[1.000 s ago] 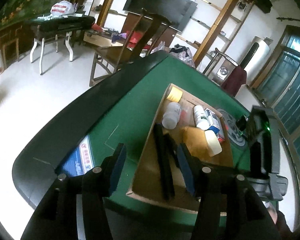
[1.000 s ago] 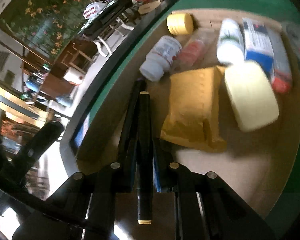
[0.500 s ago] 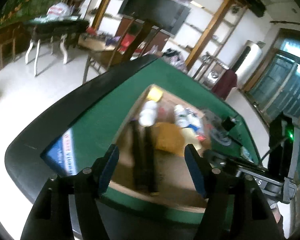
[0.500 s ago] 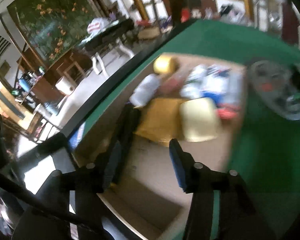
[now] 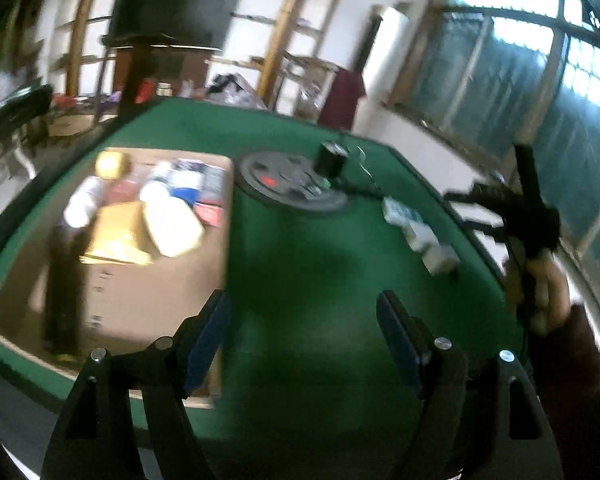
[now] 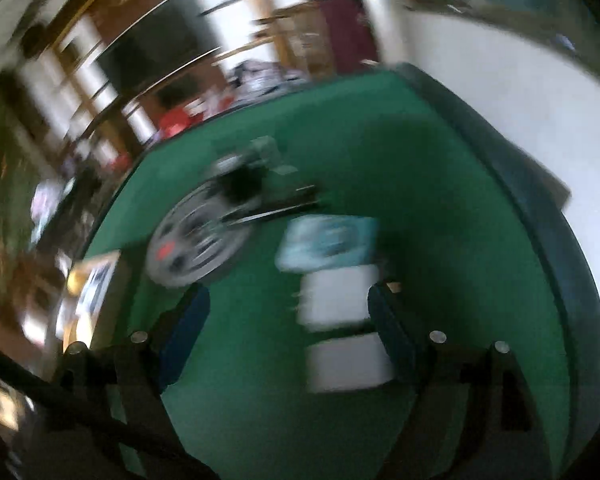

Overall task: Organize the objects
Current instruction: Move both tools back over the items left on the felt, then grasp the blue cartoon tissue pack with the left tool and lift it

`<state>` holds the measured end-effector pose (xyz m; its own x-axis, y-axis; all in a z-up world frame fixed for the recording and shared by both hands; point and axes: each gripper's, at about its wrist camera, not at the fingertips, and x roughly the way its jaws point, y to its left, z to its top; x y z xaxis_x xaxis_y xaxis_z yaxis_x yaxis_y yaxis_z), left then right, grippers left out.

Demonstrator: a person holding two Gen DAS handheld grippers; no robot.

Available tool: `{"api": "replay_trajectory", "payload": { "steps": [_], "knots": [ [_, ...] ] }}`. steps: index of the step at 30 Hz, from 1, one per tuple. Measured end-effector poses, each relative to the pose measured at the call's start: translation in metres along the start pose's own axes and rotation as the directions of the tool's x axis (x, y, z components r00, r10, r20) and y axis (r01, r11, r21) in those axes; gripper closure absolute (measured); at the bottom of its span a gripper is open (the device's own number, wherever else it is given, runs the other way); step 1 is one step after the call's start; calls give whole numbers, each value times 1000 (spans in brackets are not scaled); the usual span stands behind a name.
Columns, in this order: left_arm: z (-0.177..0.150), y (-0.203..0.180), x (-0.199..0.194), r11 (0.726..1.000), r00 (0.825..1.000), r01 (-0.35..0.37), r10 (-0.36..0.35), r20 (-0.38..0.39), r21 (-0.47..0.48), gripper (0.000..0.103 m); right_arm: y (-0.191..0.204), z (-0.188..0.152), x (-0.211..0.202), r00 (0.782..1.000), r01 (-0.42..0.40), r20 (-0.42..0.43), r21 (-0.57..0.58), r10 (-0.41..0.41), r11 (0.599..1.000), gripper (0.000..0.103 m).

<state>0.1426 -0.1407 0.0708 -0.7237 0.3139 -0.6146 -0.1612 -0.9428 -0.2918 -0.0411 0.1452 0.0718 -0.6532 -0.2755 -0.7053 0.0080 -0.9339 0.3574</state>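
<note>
Cardboard box [image 5: 148, 280] on the green table [image 5: 320, 272] holds, as we count, two black markers [image 5: 62, 280], one tan envelope [image 5: 116, 232], one cream block [image 5: 172, 228], bottles and packets too blurred to count. We find the left gripper [image 5: 302, 336] and the right gripper [image 6: 288, 328] spread wide, empty. Two white boxes [image 6: 340, 328] lie between the right gripper's fingers, untouched.

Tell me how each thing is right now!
Left gripper: open, empty.
Right gripper: open, empty.
Cardboard tray: flat on the table, holding items.
Yellow packet: lying in the tray.
White boxes: on the green table, blurred.
</note>
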Motion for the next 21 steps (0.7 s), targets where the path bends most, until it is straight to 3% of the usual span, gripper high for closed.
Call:
{"api": "replay_trajectory", "payload": {
  "steps": [5, 11, 16, 20, 21],
  "knots": [
    [7, -15, 9, 1000, 1000, 0, 0, -22, -3, 33, -41, 38, 32, 997, 14, -71, 54, -10, 998, 22],
    [4, -9, 12, 999, 998, -35, 34, -52, -36, 33, -42, 74, 95, 981, -37, -190, 76, 51, 996, 22],
    [4, -1, 18, 997, 997, -47, 43, -68, -60, 33, -13, 67, 133, 943, -77, -322, 19, 79, 997, 22],
    [2, 2, 24, 997, 996, -33, 26, -84, -76, 33, 34, 37, 138, 871, -267, -427, 8, 245, 964, 21],
    [1, 1, 25, 997, 996, -32, 25, -87, -74, 33, 47, 30, 136, 859, -291, -445, -20, 252, 956, 21]
  ]
}}
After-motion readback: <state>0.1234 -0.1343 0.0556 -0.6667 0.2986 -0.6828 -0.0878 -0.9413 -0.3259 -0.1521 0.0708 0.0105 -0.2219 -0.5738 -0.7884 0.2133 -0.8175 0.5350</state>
